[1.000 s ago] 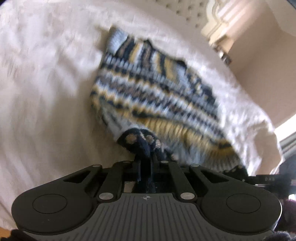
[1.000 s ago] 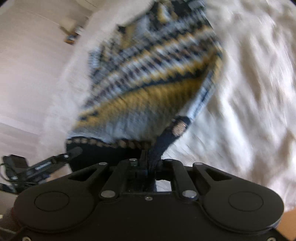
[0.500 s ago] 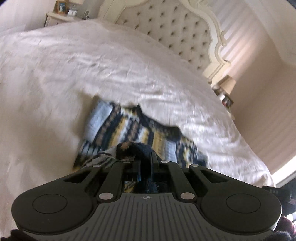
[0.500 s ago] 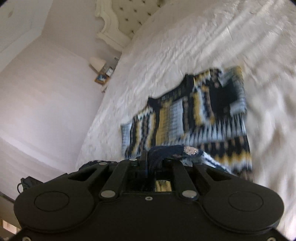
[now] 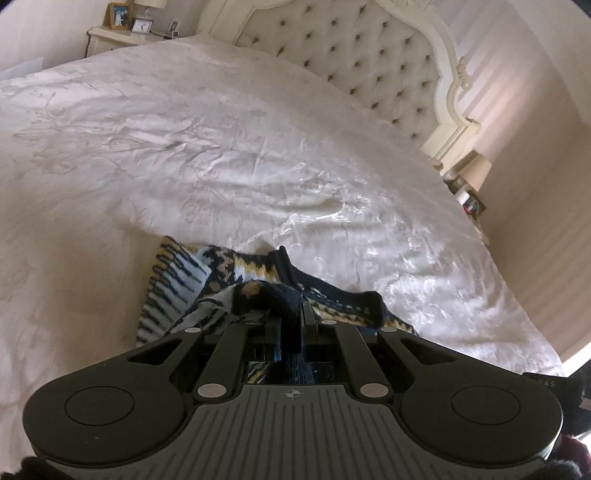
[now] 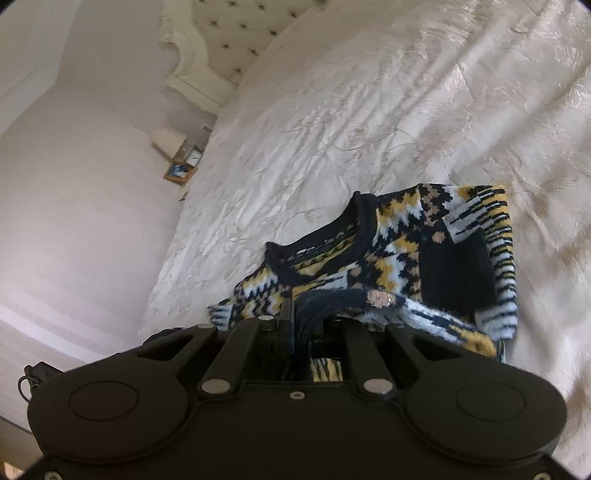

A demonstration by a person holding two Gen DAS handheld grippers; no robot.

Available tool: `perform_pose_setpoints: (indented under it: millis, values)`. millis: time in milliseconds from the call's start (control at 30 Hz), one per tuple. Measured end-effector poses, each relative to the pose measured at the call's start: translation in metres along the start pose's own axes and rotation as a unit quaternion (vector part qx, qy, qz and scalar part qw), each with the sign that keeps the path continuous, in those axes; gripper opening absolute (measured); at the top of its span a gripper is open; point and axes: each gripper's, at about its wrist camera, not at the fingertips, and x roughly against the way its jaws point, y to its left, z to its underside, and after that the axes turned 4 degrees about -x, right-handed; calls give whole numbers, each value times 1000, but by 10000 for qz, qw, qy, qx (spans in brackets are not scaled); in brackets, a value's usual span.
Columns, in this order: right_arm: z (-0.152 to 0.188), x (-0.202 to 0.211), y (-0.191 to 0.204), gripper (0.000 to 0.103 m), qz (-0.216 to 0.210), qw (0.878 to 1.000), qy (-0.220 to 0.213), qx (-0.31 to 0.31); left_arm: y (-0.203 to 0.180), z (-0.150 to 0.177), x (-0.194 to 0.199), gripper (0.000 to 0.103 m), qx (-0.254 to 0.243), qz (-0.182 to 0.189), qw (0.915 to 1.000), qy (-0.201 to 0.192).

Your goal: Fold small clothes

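A small knitted sweater (image 6: 402, 254), patterned in navy, yellow, pale blue and tan, lies on the white bedspread (image 6: 369, 110). Its navy neckline faces the headboard. My left gripper (image 5: 293, 317) is shut on the sweater's dark hem (image 5: 280, 299), held over the sweater's body (image 5: 173, 284). My right gripper (image 6: 301, 314) is shut on the dark hem (image 6: 332, 299) at the other side, also over the body. The lower part of the sweater is doubled over toward the neckline. The gripper bodies hide the near part of the sweater.
The white embroidered bedspread (image 5: 221, 147) stretches far ahead to a tufted cream headboard (image 5: 354, 55). A nightstand (image 5: 122, 33) with frames and a clock stands at the far left, another nightstand (image 5: 469, 184) with a lamp at the right. The bed's edge (image 6: 173, 221) drops off left of the sweater.
Both grippers have carried the hem forward toward the neckline, so the flat sweater is now folded over. The views have tilted up from the bedspread to the headboard.
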Motion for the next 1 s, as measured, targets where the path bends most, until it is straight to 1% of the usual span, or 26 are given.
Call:
perform_pose_setpoints:
  millis: [233,367,600,700,733,767,833,867,900,933,967,1000]
  values:
    - [-17,-31,-10,15,289,9991,2,-313,13,-15,-38,8,-5,-23,9993,368]
    - [-26,-46,-16,15,429,9981,10,-439,20,-19,-58,8,17,-28,9988,494]
    - [-46,-76,-30,16,628,9959,108,-643,36,-29,-98,9,205,-20,9974,697]
    - [-51,-90,-38,20,741,9943,174,-750,42,-32,-114,11,247,33,9964,810]
    - [-53,-95,-41,22,770,9937,191,-788,44,-33,-118,17,267,70,9961,841]
    - [-54,-98,-43,28,814,9932,201,-811,46,-34,-120,19,306,149,9958,852]
    - [-55,-103,-47,43,851,9927,171,-836,50,-35,-121,32,389,236,9957,802]
    - [-56,-104,-48,56,845,9926,119,-859,52,-35,-120,35,396,230,9962,746]
    - [-57,-103,-49,63,803,9928,34,-889,52,-37,-118,42,380,203,9968,679]
    - [-59,-103,-50,66,738,9930,-56,-923,53,-39,-116,48,362,180,9972,625]
    - [-61,-101,-51,69,729,9927,-147,-954,54,-41,-115,50,350,139,9976,587]
    - [-64,-100,-51,69,760,9922,-224,-961,55,-44,-113,56,320,51,9980,539]
